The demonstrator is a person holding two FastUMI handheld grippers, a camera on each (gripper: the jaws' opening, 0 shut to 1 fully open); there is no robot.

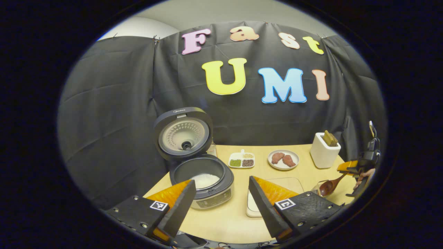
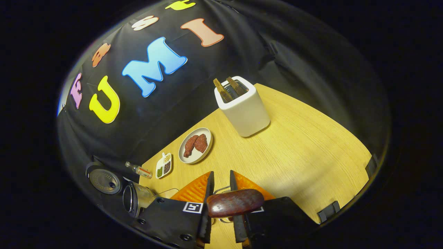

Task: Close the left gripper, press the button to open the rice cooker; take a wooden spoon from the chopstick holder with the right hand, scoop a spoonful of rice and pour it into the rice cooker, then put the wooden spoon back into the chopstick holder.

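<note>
Right tool (image 2: 221, 185): clamped on wooden spoon (image 2: 235, 202), near right of table (image 2: 304, 145) | left tool (image 1: 221, 193): wide apart | rice cooker (image 1: 202, 180): lid up, left | chopstick holder (image 2: 244, 107): far right.

Pale matt wood-grain table (image 2: 304, 145); glossy dark wooden spoon (image 2: 235, 202); smooth white chopstick holder (image 2: 246, 110); dark plastic rice cooker (image 1: 204, 180) with dull metal inner lid; wrinkled black cloth wall (image 1: 114, 114)

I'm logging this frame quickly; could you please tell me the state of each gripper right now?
Left gripper: open, holding nothing.
Right gripper: shut on the wooden spoon.
</note>
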